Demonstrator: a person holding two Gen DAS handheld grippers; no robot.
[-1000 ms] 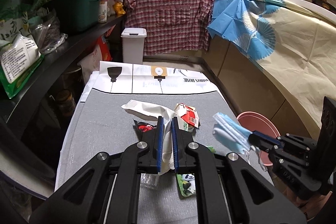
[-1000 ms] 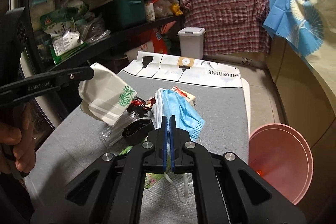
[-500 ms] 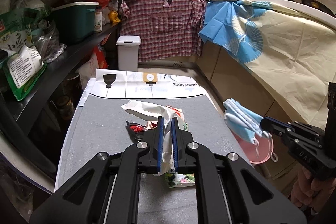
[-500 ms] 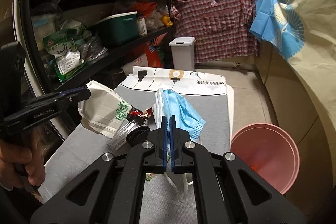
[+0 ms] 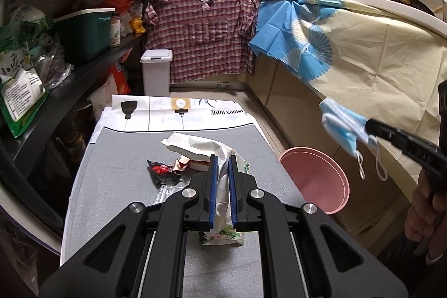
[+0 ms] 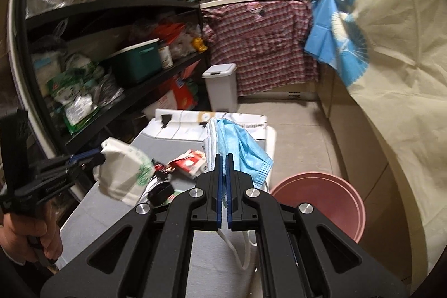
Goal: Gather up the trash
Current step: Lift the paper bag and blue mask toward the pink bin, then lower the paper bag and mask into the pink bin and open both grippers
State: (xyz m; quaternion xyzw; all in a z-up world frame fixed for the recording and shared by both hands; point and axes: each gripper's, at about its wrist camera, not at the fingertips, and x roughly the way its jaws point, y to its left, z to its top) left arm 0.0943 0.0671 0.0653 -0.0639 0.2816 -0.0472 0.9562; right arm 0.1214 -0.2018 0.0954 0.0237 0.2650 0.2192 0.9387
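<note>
Tongs both clamped, we see: left tongs [image 5: 221, 158] on white paper bag [image 5: 195, 144], right tongs [image 6: 222, 157] on blue face mask [image 6: 243, 147], above pink bin [image 6: 321, 203].

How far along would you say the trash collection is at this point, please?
Nothing shows inside the pink basin yet. In hand: the left gripper clamps a white paper bag, the right gripper a blue face mask. Left on the table: a red-and-black wrapper, a red-and-white packet, some clear plastic.
</note>
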